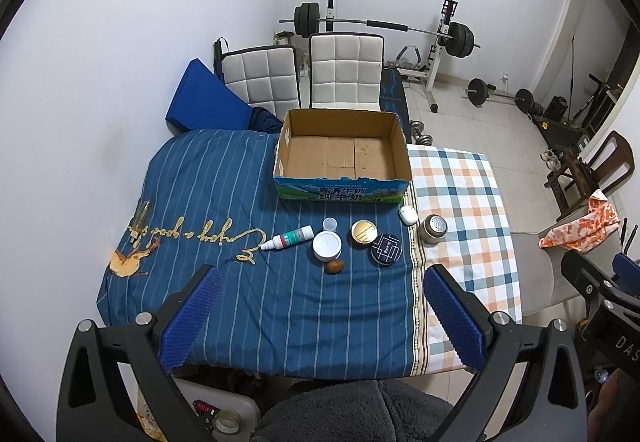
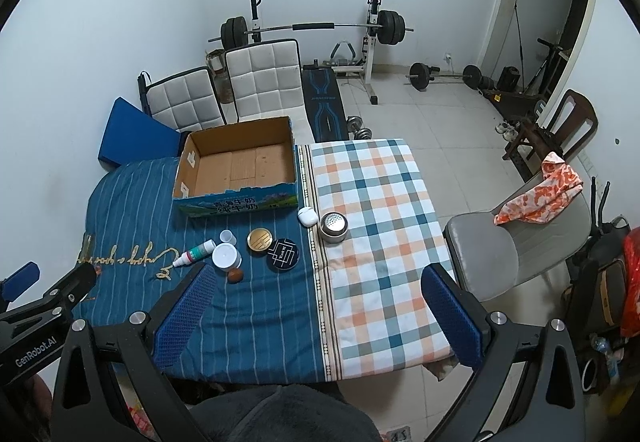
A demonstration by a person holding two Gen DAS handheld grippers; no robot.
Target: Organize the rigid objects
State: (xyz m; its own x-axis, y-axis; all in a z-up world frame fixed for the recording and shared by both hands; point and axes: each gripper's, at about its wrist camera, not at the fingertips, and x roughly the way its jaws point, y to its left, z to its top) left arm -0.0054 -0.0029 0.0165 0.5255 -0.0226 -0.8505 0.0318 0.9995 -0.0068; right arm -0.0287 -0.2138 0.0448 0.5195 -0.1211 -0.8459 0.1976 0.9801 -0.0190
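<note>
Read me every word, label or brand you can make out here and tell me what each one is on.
"青海牛奶 纯牛奶": front of the cardboard box.
"GenRobot.AI": body of the left gripper, seen from the right wrist view.
"DAS": cut-off letters on the right gripper, seen from the left wrist view.
Gold cursive embroidery on the blue cover: upside down, not readable.
Black round tin, spray bottle: too small.

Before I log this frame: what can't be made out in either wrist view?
- Black round tin: lid print too small to read in both views.
- Spray bottle: label too small.
- Clear item at the bedspread's left edge: blurred by fisheye stretch, unidentifiable.
- Cardboard box: near inner wall hidden by its own front.
- Left gripper, right gripper: open, handles cut off by the bottom edge.
</note>
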